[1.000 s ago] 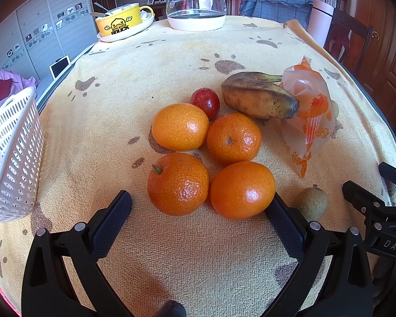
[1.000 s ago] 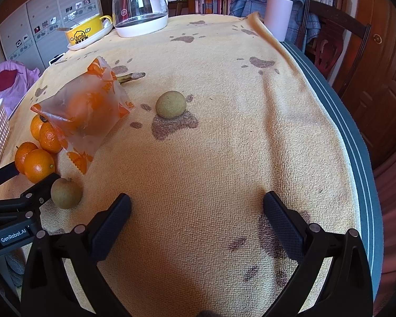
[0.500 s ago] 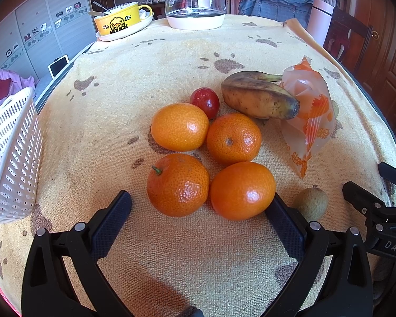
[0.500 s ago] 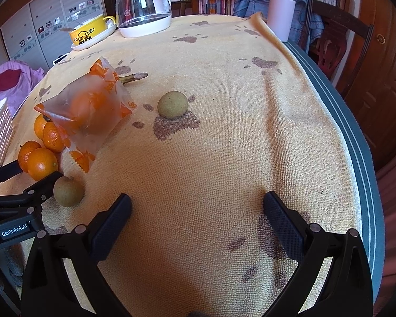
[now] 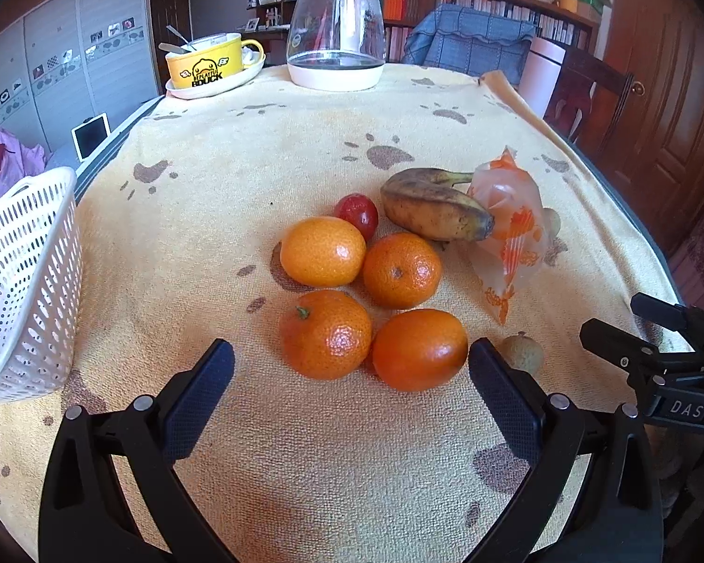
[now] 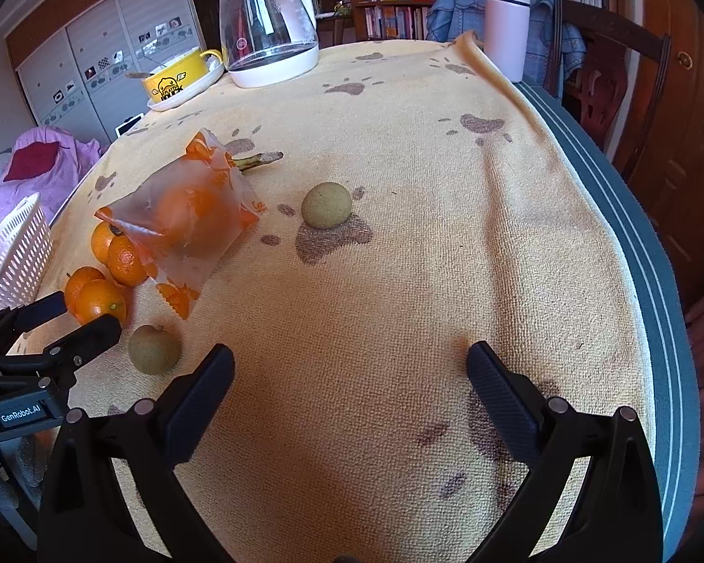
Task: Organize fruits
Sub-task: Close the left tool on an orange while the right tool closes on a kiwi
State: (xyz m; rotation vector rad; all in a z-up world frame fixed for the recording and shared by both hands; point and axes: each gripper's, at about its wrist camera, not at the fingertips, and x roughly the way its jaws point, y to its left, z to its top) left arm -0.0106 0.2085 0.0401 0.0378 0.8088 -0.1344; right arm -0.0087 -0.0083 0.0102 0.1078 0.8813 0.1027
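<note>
White perforated plastic: basket (image 5: pixel 23 281), far left of the left claw (image 5: pixel 352 366), near the cloth's edge, nothing visible inside from this angle. Likely the destination for the fruit.

Left claw: fingers wide apart, holding nothing, low over the cloth (image 5: pixel 258 164).

Oranges, four, dimpled glossy skin, clustered and touching:
- stalked orange (image 5: pixel 326 334), straight ahead of the left claw, between the fingertips' line and slightly left of centre.
- smooth orange (image 5: pixel 420 349), just ahead and right, nearly against the right finger (image 5: pixel 502 399).
- two rear oranges (image 5: pixel 323 251) and (image 5: pixel 402 270), behind the front pair.

The deciding relation, as judged: the two front oranges sit side by side across the open fingers, so a straight advance would take in both; a small shift left should isolate the stalked one. The left claw is far nearer these than the right.

Tomato (image 5: pixel 357 215): small, red, shiny, behind the oranges.

Banana (image 5: pixel 434 211): brown-spotted, long axis running left to right across the claw's approach, stem toward the right.

Bag (image 5: pixel 511 225): crinkled translucent film, orange print, leaning on the banana's tip.

Near kiwi (image 6: pixel 154 349): dull brown, roundish (identity a guess), just ahead-left of the right claw (image 6: pixel 350 375).

Right claw: fingers apart, empty, over bare cloth.

Far kiwi (image 6: pixel 327 205): paler, matte, ahead of the right claw, well apart.
</note>
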